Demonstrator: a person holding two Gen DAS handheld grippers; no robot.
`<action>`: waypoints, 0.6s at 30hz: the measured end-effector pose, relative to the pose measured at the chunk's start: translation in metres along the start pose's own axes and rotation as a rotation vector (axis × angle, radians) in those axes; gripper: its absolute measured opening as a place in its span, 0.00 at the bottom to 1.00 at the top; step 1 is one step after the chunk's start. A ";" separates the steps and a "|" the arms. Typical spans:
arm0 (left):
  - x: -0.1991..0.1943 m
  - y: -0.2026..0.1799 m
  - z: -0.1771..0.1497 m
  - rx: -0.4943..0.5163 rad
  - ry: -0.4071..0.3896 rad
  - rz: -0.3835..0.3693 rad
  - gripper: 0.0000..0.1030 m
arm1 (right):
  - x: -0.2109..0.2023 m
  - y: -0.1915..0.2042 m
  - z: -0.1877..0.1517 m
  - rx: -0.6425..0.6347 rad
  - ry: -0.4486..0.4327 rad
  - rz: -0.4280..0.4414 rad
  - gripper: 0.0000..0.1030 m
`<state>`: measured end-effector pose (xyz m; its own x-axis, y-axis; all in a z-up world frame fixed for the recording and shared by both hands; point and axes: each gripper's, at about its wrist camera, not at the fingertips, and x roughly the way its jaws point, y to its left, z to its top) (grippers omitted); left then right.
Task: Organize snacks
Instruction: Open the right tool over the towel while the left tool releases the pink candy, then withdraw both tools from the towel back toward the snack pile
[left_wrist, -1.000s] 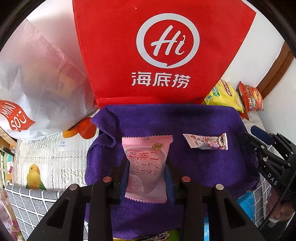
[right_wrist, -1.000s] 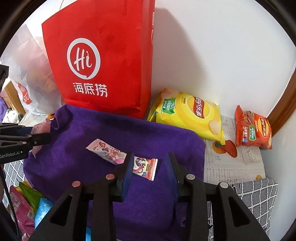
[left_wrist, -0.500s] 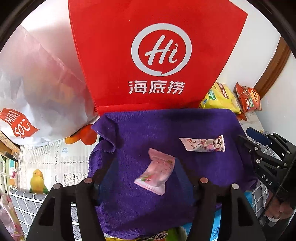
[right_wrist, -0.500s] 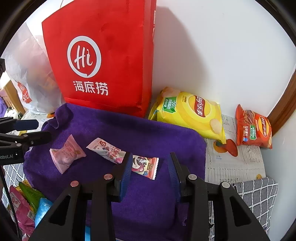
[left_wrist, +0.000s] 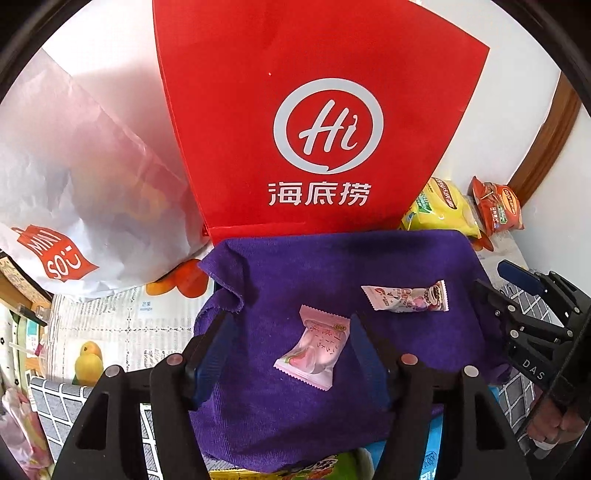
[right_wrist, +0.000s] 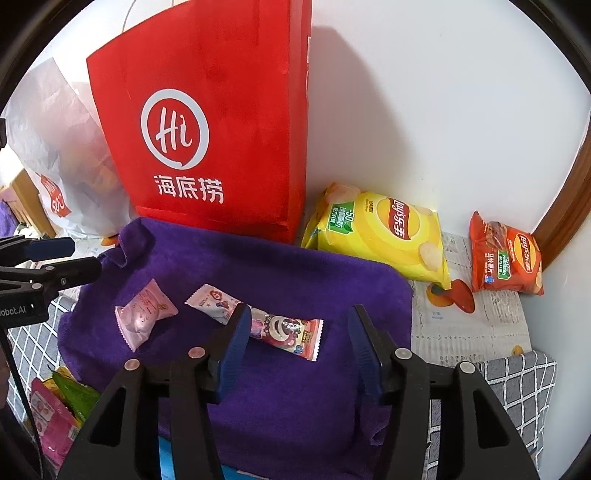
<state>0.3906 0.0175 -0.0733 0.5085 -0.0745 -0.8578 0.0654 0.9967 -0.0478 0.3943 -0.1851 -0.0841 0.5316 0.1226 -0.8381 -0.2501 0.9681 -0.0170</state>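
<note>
Snacks: the small pink sachet and long pink printed bar lie released on the purple towel; your left gripper has just opened, your right gripper is spreading, seemingly clear of the bar; lift both straight up

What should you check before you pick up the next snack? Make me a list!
1. Left hand-held gripper let go: ok. Its jaws have just opened, and the pink candy packet lies loose between them.
2. Right hand-held gripper let go: ok. Its jaws have just been opening, with the long candy bar lying between them, one end behind the left finger.
3. Both candies on the purple cloth: ok.
4. The candies lie apart: ok.
5. More snacks waiting: ok. A yellow chip bag and an orange chip bag lie by the wall.
6. Room inside the red paper bag: cannot tell.
</note>
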 end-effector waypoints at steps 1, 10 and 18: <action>-0.001 -0.001 0.000 0.001 -0.001 0.000 0.62 | -0.001 0.000 0.001 0.003 0.000 -0.002 0.55; -0.015 -0.003 0.001 0.011 -0.032 0.014 0.66 | -0.018 0.004 0.004 0.033 -0.042 -0.023 0.66; -0.029 -0.009 -0.001 0.021 -0.049 0.010 0.69 | -0.039 0.006 -0.005 0.054 -0.041 -0.094 0.75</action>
<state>0.3743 0.0108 -0.0480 0.5506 -0.0667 -0.8321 0.0776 0.9966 -0.0285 0.3680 -0.1847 -0.0544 0.5837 0.0382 -0.8111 -0.1542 0.9859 -0.0646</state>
